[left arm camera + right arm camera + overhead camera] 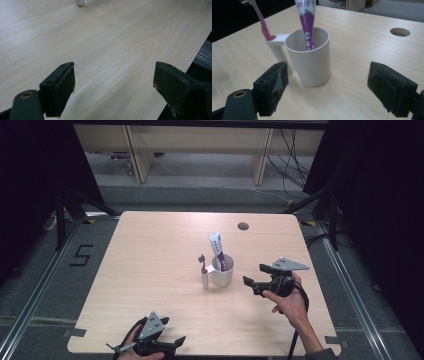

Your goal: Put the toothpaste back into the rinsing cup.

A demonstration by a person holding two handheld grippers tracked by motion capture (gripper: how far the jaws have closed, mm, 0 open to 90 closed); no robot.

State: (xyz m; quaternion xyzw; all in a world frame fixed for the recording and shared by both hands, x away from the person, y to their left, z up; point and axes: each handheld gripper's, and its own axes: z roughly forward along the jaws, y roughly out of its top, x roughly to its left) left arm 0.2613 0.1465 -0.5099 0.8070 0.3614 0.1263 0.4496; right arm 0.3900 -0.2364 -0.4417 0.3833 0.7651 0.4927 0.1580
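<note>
A white cup (223, 271) (310, 57) stands near the middle of the wooden table (160, 250). A purple and white toothpaste tube (218, 250) (306, 22) leans upright inside it. A pink toothbrush (202, 265) (262, 21) stands in the cup's side holder (277, 47). My right gripper (252, 275) (327, 87) sits just right of the cup, open, nothing between its jaws, a hand holding it. My left gripper (172, 347) (113, 87) rests open at the table's near edge, over bare wood.
A round cable hole (243, 226) (400, 32) lies at the table's far right. The table's edge (197, 57) runs close on the right in the left gripper view. Desk legs and cables stand on the floor beyond the table.
</note>
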